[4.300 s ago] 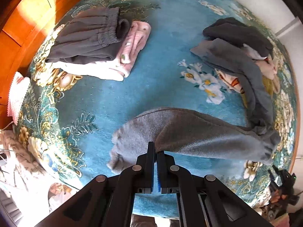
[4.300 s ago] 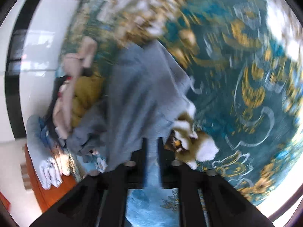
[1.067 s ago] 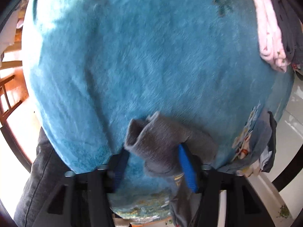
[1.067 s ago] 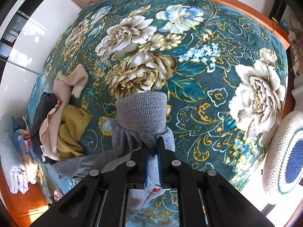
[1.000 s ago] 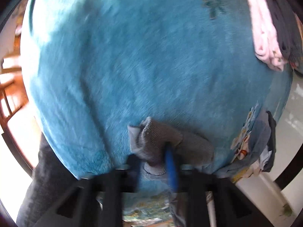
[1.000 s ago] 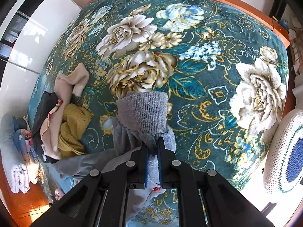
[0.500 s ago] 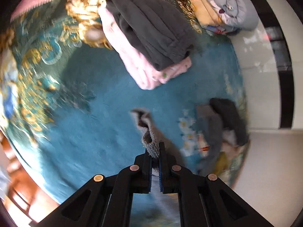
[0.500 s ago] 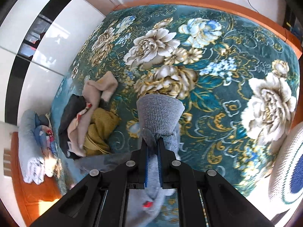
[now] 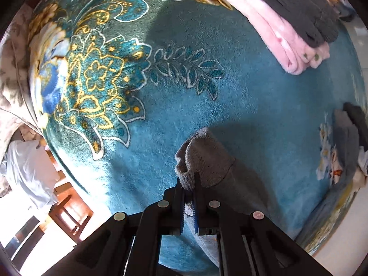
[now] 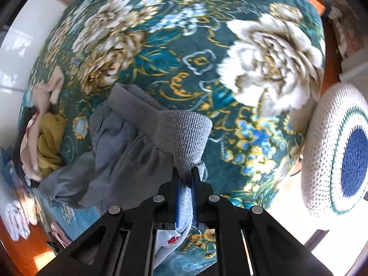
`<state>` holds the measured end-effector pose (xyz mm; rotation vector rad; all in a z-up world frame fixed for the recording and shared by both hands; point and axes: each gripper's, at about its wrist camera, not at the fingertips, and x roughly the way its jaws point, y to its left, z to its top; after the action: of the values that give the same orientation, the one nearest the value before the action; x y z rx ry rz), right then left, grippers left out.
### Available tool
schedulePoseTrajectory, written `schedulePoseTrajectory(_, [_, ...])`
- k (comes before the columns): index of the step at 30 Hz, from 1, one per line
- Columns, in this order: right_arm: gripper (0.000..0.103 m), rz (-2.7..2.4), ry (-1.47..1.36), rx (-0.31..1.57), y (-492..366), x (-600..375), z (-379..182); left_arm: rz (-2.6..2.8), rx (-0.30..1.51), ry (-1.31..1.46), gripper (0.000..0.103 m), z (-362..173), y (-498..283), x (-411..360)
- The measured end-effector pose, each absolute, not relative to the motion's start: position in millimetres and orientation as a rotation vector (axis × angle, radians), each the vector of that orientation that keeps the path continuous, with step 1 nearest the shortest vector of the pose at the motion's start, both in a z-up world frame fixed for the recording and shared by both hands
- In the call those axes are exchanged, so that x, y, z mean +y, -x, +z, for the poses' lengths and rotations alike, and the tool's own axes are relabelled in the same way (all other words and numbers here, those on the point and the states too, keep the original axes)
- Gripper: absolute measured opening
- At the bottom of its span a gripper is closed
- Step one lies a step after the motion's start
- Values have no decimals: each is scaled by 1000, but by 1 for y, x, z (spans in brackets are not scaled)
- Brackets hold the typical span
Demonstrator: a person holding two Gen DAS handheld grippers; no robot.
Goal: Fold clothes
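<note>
A grey garment with ribbed cuffs is held at two ends. In the left wrist view my left gripper (image 9: 189,179) is shut on one grey cuff (image 9: 203,161), just above the teal floral blanket (image 9: 241,92). In the right wrist view my right gripper (image 10: 184,172) is shut on the other ribbed cuff (image 10: 185,133); the grey garment body (image 10: 110,151) trails bunched to the left over the blanket (image 10: 184,46).
A folded stack of pink (image 9: 283,32) and dark grey (image 9: 299,7) clothes lies at the upper right. An unfolded pile with yellow (image 10: 49,140) and beige (image 10: 46,87) pieces lies left. A white and blue crocheted cushion (image 10: 338,151) sits beyond the bed's right edge. A wooden chair (image 9: 69,209) stands below.
My left gripper closed on the grey cuff about a second ago and has swung with it across the blanket. My right gripper has kept its hold and moved, spreading the garment.
</note>
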<state>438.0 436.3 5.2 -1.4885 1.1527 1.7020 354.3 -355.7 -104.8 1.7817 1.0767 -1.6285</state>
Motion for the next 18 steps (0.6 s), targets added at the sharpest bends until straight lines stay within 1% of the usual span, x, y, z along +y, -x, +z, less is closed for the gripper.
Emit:
schedulePoseTrajectory(1, [8, 1689, 1484, 1163, -441, 437, 4, -1620, 1082, -1788, 7, -106, -353, -357])
schedulePoseTrajectory(2, [8, 1680, 1481, 1171, -443, 437, 3, -1611, 1092, -1796, 9, -108, -351, -358])
schedulePoseTrajectory(7, [11, 1682, 1488, 1179, -444, 428, 6, -1582, 1099, -1843, 10, -110, -352, -366])
schedulePoseTrajectory(8, [12, 1682, 1486, 1176, -445, 427, 8, -1572, 1117, -1842, 13, -110, -354, -370])
schedulePoseTrajectory(9, [13, 1683, 1479, 1164, -445, 426, 12, -1562, 1130, -1834, 19, -109, -356, -375])
schedulePoseTrajectory(10, [17, 1684, 1468, 1157, -446, 425, 15, -1563, 1133, -1827, 24, -107, -358, -378])
schedulePoseTrajectory(11, [21, 1686, 1451, 1157, -448, 425, 21, -1566, 1135, -1818, 32, -104, -359, -382])
schedulePoseTrajectory(12, [28, 1689, 1436, 1160, -450, 426, 26, -1573, 1139, -1809, 35, -101, -359, -386])
schedulePoseTrajectory(18, [29, 1745, 1378, 1208, -451, 412, 61, -1684, 1233, -1762, 39, -72, -348, -400])
